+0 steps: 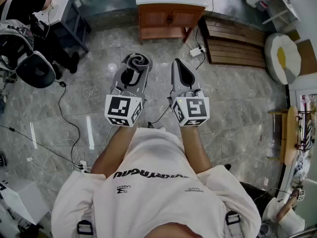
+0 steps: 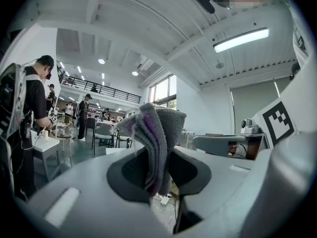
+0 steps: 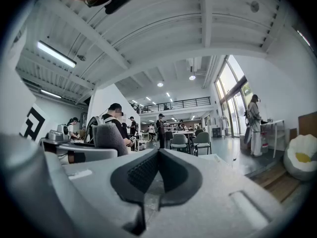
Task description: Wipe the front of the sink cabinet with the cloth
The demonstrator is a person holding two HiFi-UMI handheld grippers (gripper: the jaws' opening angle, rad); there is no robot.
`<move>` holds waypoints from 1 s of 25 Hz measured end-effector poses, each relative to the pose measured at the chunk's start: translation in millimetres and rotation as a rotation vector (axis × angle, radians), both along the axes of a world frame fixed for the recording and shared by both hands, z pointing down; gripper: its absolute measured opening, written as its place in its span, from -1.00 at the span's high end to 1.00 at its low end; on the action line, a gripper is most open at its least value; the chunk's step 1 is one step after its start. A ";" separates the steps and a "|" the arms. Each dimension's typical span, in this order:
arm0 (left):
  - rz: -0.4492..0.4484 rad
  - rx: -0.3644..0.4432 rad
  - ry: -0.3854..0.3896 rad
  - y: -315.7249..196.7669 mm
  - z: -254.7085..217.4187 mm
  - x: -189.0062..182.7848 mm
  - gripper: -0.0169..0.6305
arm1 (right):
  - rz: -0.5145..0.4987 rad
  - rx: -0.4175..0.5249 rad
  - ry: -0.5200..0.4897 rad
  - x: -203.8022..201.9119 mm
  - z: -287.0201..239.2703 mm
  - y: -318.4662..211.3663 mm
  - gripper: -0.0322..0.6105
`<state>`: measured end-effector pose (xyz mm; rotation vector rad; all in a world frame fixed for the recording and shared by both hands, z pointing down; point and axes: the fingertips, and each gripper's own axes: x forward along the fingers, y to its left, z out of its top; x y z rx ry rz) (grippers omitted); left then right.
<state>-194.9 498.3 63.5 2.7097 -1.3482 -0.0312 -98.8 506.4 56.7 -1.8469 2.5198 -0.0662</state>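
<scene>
A wooden sink cabinet (image 1: 167,19) with a white top stands on the floor well ahead of me. My left gripper (image 1: 137,63) is shut on a folded grey and purple cloth (image 1: 138,61), which sticks out past the jaws. In the left gripper view the cloth (image 2: 154,143) is pinched between the dark pads and stands up from them. My right gripper (image 1: 184,69) is held beside the left one, shut, with nothing between its jaws (image 3: 156,155). Both grippers are raised in front of my chest, far short of the cabinet.
A power strip (image 1: 197,50) with cables lies on the stone floor by the cabinet's right side. A low wooden platform (image 1: 237,42) is to the right of it. Chairs and desks (image 1: 34,43) with a seated person stand at the left. More cables (image 1: 67,133) trail over the floor.
</scene>
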 end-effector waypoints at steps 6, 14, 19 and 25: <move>-0.007 -0.002 -0.012 -0.1 0.8 12.4 0.66 | -0.017 -0.001 0.008 9.8 2.5 -0.8 0.91; -0.020 0.008 -0.035 10.8 1.2 41.1 0.66 | -0.042 0.019 0.005 34.0 2.9 6.8 0.91; -0.040 0.000 -0.054 28.3 14.3 55.2 0.66 | -0.050 0.013 -0.006 52.9 12.9 19.7 0.91; -0.067 -0.041 -0.084 18.9 32.9 60.0 0.66 | -0.045 -0.017 -0.037 74.8 29.0 14.6 0.91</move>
